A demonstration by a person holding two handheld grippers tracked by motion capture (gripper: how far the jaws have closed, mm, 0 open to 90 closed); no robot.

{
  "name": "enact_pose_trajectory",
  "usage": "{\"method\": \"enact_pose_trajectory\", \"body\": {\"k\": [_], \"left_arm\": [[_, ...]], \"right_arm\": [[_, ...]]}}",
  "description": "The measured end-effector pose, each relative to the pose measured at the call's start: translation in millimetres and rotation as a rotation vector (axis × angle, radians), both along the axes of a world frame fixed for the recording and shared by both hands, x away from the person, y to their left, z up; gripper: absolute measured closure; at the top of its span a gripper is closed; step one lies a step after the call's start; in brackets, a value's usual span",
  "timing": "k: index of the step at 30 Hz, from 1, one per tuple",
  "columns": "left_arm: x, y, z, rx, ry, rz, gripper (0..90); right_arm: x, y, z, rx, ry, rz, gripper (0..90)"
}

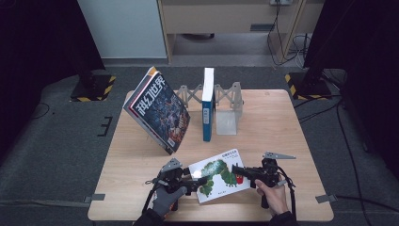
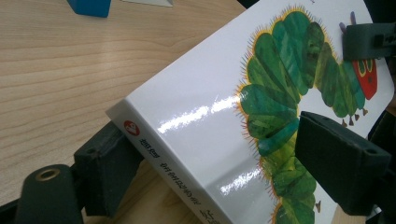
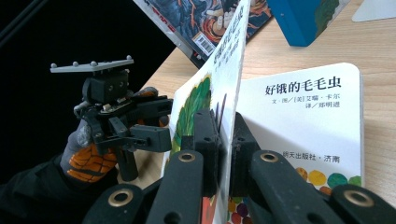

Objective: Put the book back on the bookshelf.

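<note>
Your right gripper [image 3: 223,140] pinches the lifted cover of the white caterpillar board book [image 1: 219,174] at the wooden table's [image 1: 263,122] near edge; your left gripper [image 2: 210,163] clamps its spine, one jaw partly hidden beneath.

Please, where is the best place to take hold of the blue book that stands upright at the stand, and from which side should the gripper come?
Probably grip the blue book at its upper near edge, coming from the person's side. It stands upright with that narrow edge facing the table front, both faces free there, while the folding stand crowds its back part.
</note>
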State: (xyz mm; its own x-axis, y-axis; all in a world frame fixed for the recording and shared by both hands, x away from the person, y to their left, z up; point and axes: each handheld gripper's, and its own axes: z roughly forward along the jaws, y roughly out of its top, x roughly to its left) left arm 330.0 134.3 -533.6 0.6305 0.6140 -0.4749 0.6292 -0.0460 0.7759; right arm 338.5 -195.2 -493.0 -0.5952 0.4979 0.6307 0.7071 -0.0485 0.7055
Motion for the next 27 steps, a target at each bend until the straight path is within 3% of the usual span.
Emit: {"method": "enact_pose_trajectory", "body": {"k": [5, 11, 15, 22, 24, 27], "left_arm": [[-0.1, -0.8, 0.5, -0.039, 0.015, -0.012, 15.5], [-4.0, -5.4, 2.8, -0.022, -0.007, -0.029, 18.1], [-6.1, -6.4, 3.5, -0.034, -0.007, -0.038, 20.1], [-9.4, -6.4, 5.5, -0.009, -0.03, -0.033, 38.1], [-10.2, -7.3, 5.5, -0.037, -0.018, -0.05, 42.3], [-14.0, -15.0, 5.9, -0.036, -0.029, -0.067, 46.3]], "right_arm": [[1.1, -2.4, -1.8, 0.002, 0.001, -0.005, 85.4], [2.4, -6.8, -5.7, -0.004, 0.015, -0.038, 82.8], [3.1, -7.1, -7.8, -0.016, 0.021, -0.049, 81.3], [4.4, -8.0, -10.4, -0.037, 0.035, -0.073, 76.9], [4.5, -8.0, -10.8, -0.045, 0.033, -0.076, 75.3], [4.4, -3.2, -12.3, -0.066, 0.024, -0.065, 72.4]]}}
